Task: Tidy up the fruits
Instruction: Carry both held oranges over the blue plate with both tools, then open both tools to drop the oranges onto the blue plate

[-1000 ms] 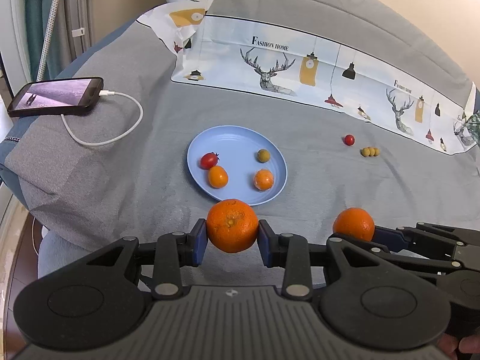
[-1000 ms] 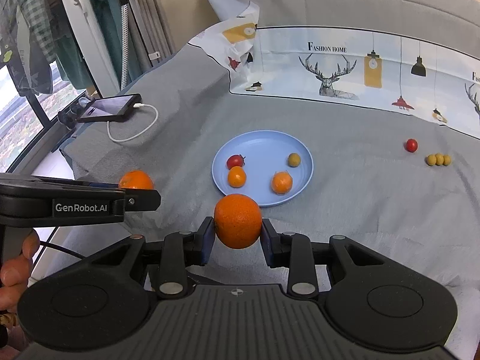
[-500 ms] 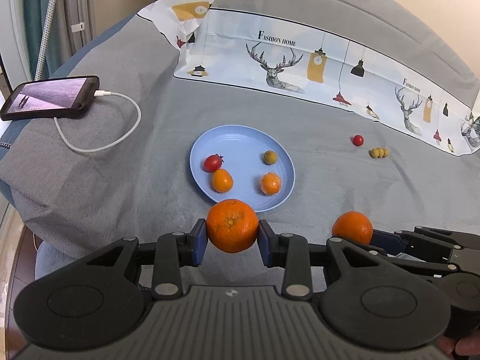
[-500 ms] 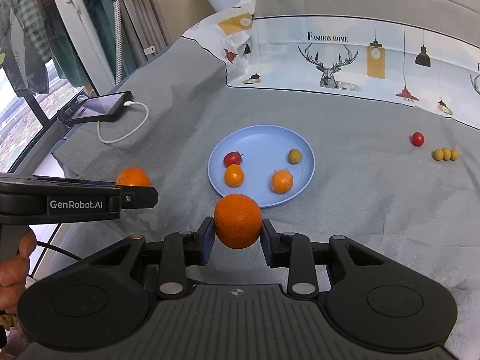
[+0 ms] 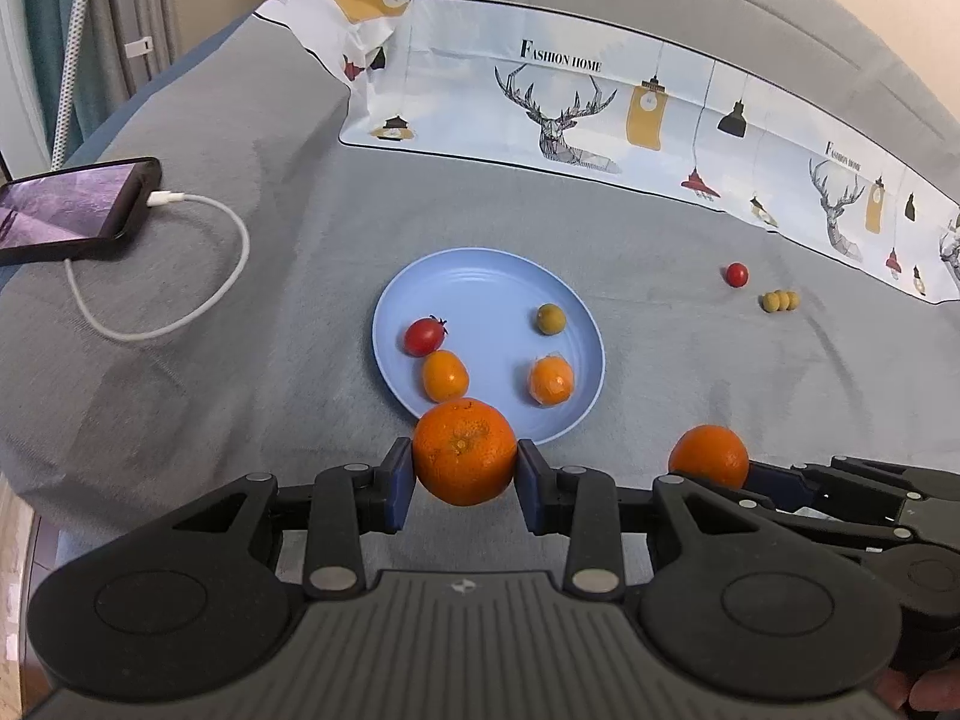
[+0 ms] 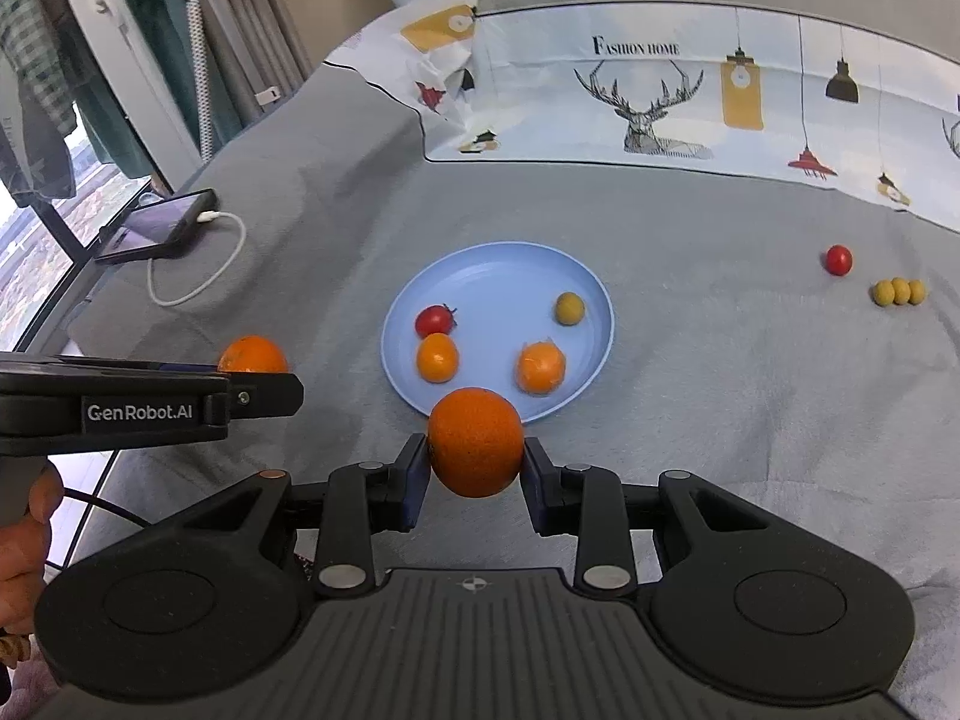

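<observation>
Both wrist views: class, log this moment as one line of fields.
left claw: shut on orange | right claw: shut on second orange | blue plate: four small fruits | cloth: cherry tomato, yellow cluster

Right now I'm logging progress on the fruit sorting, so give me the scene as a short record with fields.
surface: grey cloth
plate: blue plate at centre
on plate: red tomato, olive-green fruit, two small oranges
left gripper: shut on left orange
right gripper: shut on right orange
loose on cloth: small red fruit, cluster of three yellow fruits
other: phone with white cable, far left
</observation>
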Demonstrator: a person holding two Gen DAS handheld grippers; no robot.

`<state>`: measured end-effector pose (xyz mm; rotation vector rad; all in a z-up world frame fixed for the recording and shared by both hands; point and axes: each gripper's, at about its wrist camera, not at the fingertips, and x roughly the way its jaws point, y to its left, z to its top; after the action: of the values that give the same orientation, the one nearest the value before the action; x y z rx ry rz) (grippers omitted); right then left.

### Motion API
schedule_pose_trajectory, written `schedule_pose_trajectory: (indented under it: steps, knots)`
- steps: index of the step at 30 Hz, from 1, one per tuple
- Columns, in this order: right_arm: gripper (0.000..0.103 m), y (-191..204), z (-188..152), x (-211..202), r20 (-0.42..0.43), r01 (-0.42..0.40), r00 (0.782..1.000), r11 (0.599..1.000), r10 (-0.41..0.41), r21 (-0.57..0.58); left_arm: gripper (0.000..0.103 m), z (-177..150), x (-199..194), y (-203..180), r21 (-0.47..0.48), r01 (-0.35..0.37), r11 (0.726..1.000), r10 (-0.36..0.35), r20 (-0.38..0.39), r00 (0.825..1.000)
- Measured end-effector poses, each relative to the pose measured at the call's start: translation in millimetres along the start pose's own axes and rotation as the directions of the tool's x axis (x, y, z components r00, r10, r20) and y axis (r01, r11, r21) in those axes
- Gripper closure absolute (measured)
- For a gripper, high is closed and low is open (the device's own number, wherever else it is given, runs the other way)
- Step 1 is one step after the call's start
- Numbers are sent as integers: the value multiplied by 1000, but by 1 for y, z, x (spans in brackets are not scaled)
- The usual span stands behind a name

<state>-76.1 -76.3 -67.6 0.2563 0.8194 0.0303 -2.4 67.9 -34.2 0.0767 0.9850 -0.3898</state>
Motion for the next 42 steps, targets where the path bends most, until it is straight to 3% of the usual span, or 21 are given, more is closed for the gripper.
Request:
schedule_pose_trajectory:
  steps: [24, 38, 40, 42]
  knots:
    - [69, -41, 39, 83, -47, 34, 998, 998, -32, 44, 64, 54, 101, -10, 48, -33, 998, 38, -108, 993]
    - [69, -47, 54, 138, -65, 55, 996, 998, -56, -27, 63, 73, 159, -7, 82, -66, 994, 79, -163, 984]
    - [68, -48, 56, 142, -64, 45, 997, 998, -47, -33, 54, 75, 161, -5, 83, -63, 995, 75, -159, 984]
    - [66, -48, 58, 143, -55, 19, 998, 999, -21, -42, 13, 78, 159, -4, 76, -52, 996, 63, -143, 988]
